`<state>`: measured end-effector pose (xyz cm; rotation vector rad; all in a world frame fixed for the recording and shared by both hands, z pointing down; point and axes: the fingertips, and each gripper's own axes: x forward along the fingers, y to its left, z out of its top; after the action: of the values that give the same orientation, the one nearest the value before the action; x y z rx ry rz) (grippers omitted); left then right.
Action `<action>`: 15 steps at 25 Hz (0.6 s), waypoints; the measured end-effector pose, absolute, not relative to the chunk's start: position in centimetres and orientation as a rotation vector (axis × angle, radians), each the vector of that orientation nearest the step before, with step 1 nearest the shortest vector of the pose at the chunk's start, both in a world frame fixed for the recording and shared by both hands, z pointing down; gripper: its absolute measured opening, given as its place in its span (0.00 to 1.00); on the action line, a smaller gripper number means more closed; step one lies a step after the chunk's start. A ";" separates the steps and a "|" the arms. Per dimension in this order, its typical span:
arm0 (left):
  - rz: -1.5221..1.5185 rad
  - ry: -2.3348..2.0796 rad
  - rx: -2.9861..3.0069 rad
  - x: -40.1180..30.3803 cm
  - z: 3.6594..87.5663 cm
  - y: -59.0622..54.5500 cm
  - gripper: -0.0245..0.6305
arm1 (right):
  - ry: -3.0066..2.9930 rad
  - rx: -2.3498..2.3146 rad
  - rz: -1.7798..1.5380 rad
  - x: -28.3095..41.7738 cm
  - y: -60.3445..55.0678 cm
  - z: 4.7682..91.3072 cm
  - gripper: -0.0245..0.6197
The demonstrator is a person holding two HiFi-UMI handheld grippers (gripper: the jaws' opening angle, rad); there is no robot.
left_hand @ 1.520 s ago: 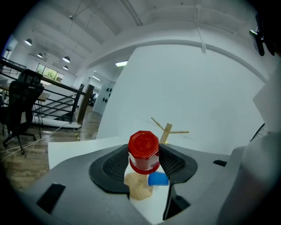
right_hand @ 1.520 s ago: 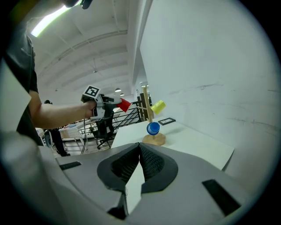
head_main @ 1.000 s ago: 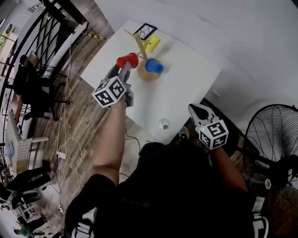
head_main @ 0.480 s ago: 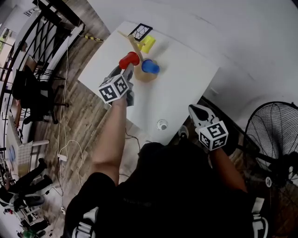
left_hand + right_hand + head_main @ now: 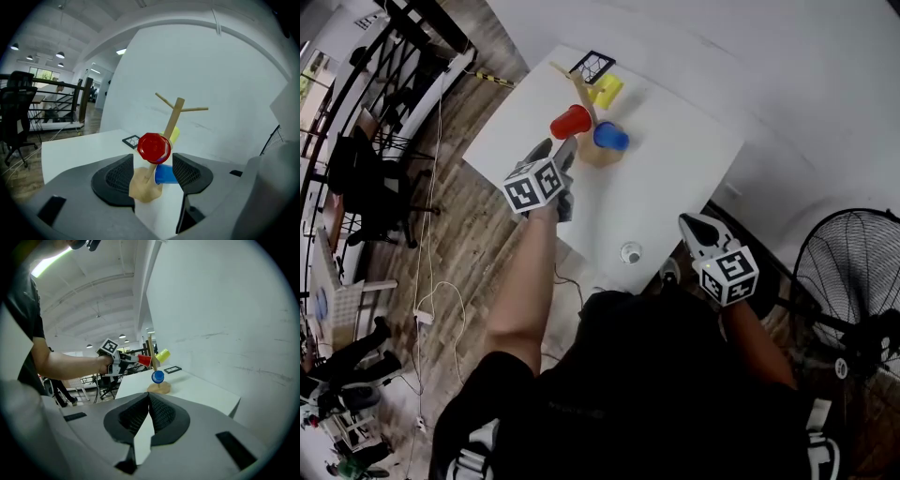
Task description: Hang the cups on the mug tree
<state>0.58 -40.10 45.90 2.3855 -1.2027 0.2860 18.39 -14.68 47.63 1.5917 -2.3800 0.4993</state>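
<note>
A wooden mug tree (image 5: 584,101) stands on the white table (image 5: 675,178), with a yellow cup (image 5: 607,91), a blue cup (image 5: 610,137) and a red cup (image 5: 570,122) hanging on it. My left gripper (image 5: 559,150) sits just short of the red cup (image 5: 154,148), its jaws opening and spread wide. The cup shows in line with the gap, but neither pad touches it. My right gripper (image 5: 697,226) hovers off the table's near edge, shut and empty. From the right gripper view the tree (image 5: 151,361) and left gripper (image 5: 123,360) are far ahead.
A black-framed marker tile (image 5: 592,65) lies behind the tree. A small white round object (image 5: 630,252) sits near the table's front edge. A floor fan (image 5: 851,272) stands at the right, and a railing and chairs (image 5: 366,178) are at the left.
The left gripper carried the red cup onto the tree, opened its jaws and drew back a little; the cup stays hanging on the branch. The right gripper has not moved.
</note>
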 end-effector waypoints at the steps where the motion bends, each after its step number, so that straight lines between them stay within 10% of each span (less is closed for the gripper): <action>1: 0.301 -1.205 2.390 0.4 46.0 -39.8 0.44 | -2.381 1.589 0.498 18.3 -14.7 47.6 0.05; 15: 0.560 -1.105 2.553 -2.1 45.8 -31.4 0.26 | -2.500 1.562 0.453 14.5 -16.0 43.7 0.05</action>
<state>-2.11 -31.43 45.79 2.5533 -1.1049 0.5596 14.51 -16.01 43.72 1.5621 -2.4998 0.4533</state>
